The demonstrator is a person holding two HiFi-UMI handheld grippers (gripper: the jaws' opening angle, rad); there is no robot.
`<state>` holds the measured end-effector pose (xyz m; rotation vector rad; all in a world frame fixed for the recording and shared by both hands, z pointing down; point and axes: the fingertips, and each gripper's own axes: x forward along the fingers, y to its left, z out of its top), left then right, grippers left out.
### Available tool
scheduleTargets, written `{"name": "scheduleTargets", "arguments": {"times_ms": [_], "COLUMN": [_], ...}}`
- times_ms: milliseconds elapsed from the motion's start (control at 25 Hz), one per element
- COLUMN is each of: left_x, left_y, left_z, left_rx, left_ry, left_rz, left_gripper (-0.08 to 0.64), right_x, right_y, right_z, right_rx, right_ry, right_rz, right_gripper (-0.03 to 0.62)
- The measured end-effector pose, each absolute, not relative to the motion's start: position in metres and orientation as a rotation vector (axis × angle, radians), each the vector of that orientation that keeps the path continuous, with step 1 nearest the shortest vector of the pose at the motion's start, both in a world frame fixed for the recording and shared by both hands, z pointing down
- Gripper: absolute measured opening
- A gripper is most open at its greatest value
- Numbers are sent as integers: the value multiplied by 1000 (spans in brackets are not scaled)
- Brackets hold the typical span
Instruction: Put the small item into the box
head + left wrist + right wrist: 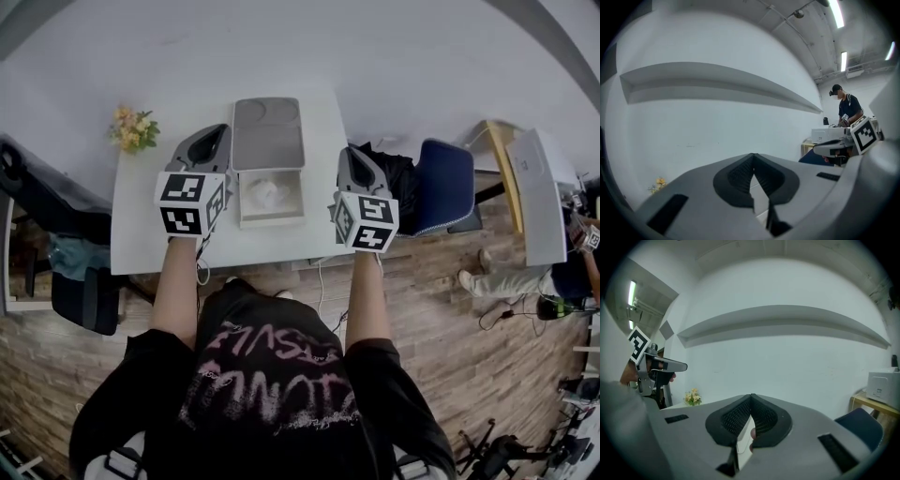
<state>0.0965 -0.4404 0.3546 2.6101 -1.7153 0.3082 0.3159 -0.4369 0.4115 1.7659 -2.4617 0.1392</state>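
Note:
An open box [272,221] stands in the middle of the white table [150,220], its grey lid [267,131] folded back toward the wall. Something white and crumpled [265,193] lies inside it. My left gripper [220,133] is held level just left of the box, and my right gripper [347,154] just right of it, near the table's right edge. Both point at the wall. In the left gripper view the jaws [753,155] meet at the tips with nothing between them. The right gripper's jaws [751,396] are likewise shut and empty.
A small bunch of yellow flowers [134,129] sits at the table's far left corner. A blue chair [445,187] and a black bag [394,178] stand right of the table. A person [846,108] works at a bench with a white machine [883,385] farther right.

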Motion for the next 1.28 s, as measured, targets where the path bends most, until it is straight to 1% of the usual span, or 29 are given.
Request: {"name": "scheduleTargets", "arguments": {"times_ms": [1280], "left_x": [92], "left_y": [-436], "left_z": [353], "left_rx": [2641], "left_ry": [-1685], "left_rz": [276], "left_gripper": [2], "right_x": [317], "right_y": [-439], "right_z": [388], "right_rx": [1812], "right_ry": [-2466], "right_rz": [90], "right_gripper": [8]}}
